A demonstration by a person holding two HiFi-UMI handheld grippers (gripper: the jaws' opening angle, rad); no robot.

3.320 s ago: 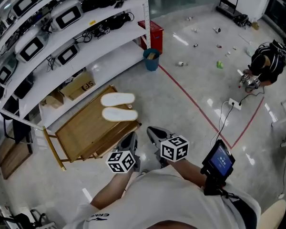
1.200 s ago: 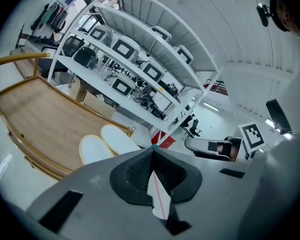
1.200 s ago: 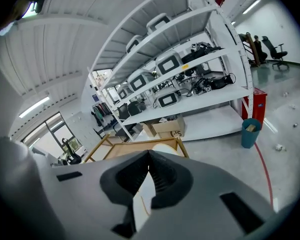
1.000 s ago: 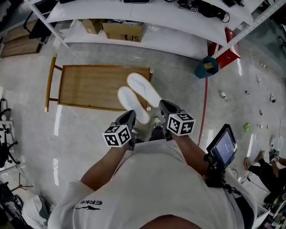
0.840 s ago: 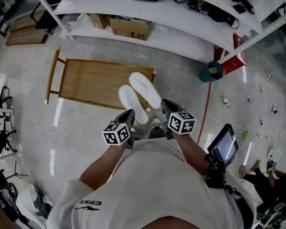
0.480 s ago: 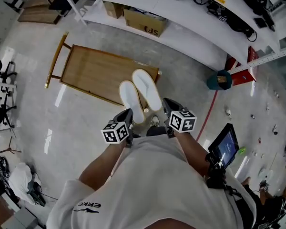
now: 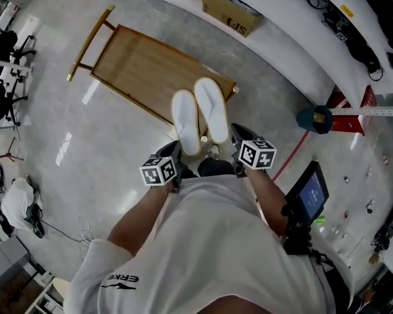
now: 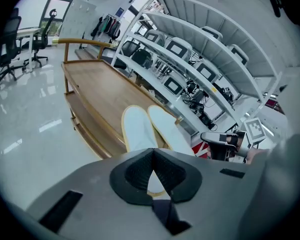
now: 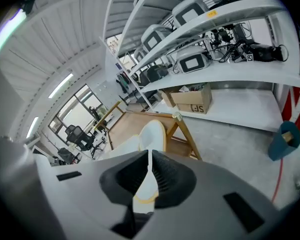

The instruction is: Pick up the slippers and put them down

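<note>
Two white slippers with yellowish rims are held side by side by their heels, toes pointing away from me. My left gripper [image 7: 181,154] [image 8: 151,159] is shut on the left slipper [image 7: 185,122] [image 8: 135,129]. My right gripper [image 7: 230,138] [image 9: 150,164] is shut on the right slipper [image 7: 211,108] [image 9: 152,134]. Their toes reach over the near end of the low wooden table [image 7: 144,70] [image 8: 95,86] [image 9: 132,121]. Whether they touch it I cannot tell. The left gripper view also shows the right slipper [image 8: 167,131] and the right gripper's marker cube [image 8: 255,129].
White shelving [image 7: 275,38] with cardboard boxes [image 7: 230,10] runs behind the table. A teal bin [image 7: 314,118] and a red box [image 7: 354,110] stand at the right. A tablet [image 7: 309,196] sits on the person's right forearm. Office chairs [image 7: 0,44] are at the far left.
In the earliest frame the slippers lay on the table, apart from both grippers; for the last second both grippers hold them. Over that second the grippers have sunk and tipped, slippers now closer together.
</note>
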